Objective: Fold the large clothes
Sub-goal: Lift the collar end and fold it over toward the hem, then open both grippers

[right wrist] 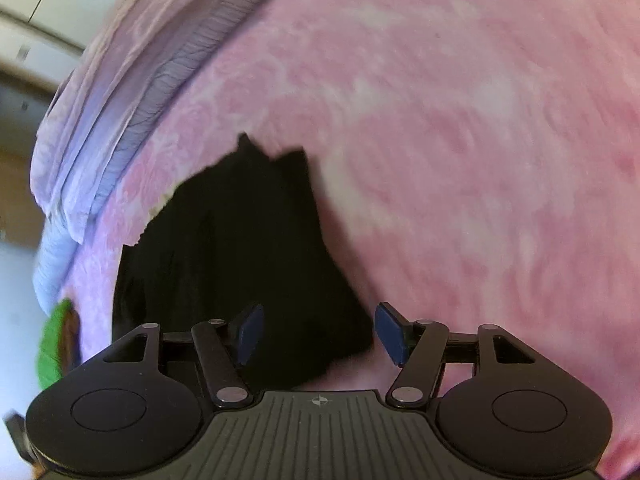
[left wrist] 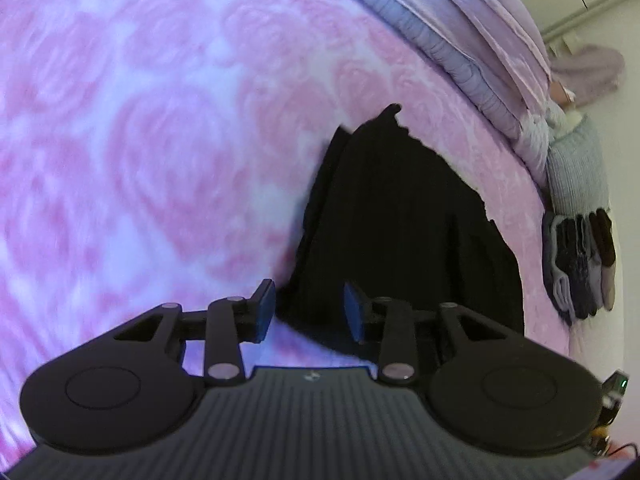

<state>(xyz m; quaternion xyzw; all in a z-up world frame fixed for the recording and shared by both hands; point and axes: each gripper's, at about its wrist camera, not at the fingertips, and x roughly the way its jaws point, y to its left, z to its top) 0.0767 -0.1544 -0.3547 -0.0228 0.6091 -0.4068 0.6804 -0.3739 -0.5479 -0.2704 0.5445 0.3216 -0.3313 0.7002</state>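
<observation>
Left wrist: black garment (left wrist: 400, 220) on pink blanket (left wrist: 140, 140).

- A black garment (left wrist: 404, 232) lies on a pink rose-patterned blanket (left wrist: 160, 128), folded into a long, narrow shape that tapers to a point at its far end.
- Its fabric is very dark, with faint lengthwise folds; one long edge looks jagged.
- Seen from the right wrist, the same garment (right wrist: 240, 248) spreads wider at its near end.

The garment (left wrist: 404, 232) lies on the blanket (left wrist: 160, 140) — folded bedding (left wrist: 472, 40) behind it.
</observation>
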